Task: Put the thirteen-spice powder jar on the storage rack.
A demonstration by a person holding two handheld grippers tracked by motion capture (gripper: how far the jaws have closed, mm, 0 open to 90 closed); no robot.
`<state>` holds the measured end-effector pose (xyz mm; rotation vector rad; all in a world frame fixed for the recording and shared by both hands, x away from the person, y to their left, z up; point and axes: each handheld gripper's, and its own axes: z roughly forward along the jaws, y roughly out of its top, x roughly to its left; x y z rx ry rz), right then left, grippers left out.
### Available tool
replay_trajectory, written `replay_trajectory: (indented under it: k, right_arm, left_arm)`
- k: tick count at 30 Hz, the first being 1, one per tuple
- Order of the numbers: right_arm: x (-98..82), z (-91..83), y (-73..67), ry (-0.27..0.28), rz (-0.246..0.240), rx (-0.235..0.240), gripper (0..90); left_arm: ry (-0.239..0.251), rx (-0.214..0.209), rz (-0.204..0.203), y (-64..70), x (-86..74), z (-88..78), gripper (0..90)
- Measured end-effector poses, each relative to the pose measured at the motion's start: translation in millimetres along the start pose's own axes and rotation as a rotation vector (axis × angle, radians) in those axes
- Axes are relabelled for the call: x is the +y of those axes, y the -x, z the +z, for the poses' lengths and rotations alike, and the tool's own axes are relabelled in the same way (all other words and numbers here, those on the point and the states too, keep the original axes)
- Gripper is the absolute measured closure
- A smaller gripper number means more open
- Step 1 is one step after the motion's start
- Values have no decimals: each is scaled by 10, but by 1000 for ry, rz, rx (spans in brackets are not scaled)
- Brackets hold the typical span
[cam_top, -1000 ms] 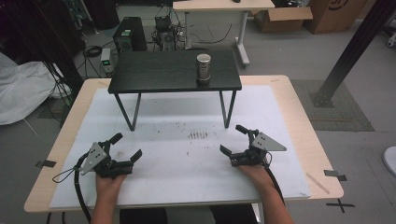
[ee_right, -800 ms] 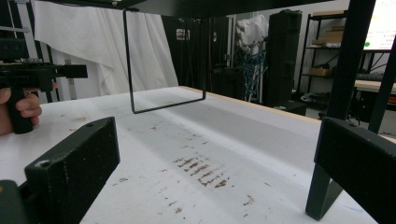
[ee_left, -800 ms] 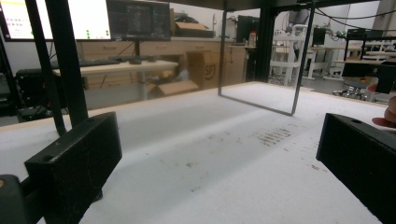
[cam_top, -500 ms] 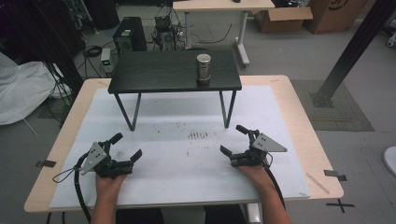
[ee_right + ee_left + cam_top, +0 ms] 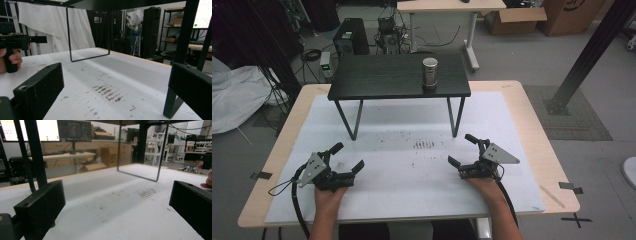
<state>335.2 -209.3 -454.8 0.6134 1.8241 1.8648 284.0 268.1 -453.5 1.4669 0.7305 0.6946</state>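
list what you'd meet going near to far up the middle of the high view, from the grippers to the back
left gripper and right gripper level with each other, both open → dark smudges on the white mat → black stand → metal can on it

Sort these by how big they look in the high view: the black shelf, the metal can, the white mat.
1. White mat, largest.
2. Black shelf.
3. Metal can, smallest, standing on the shelf.
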Motion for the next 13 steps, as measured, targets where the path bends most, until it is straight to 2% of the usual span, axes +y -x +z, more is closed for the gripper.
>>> replay_trajectory:
  k: [13]
  right_arm:
    - [0, 1, 0, 0, -1, 1, 0]
  left_arm:
    - [1, -2, -2, -2, 0, -1, 7]
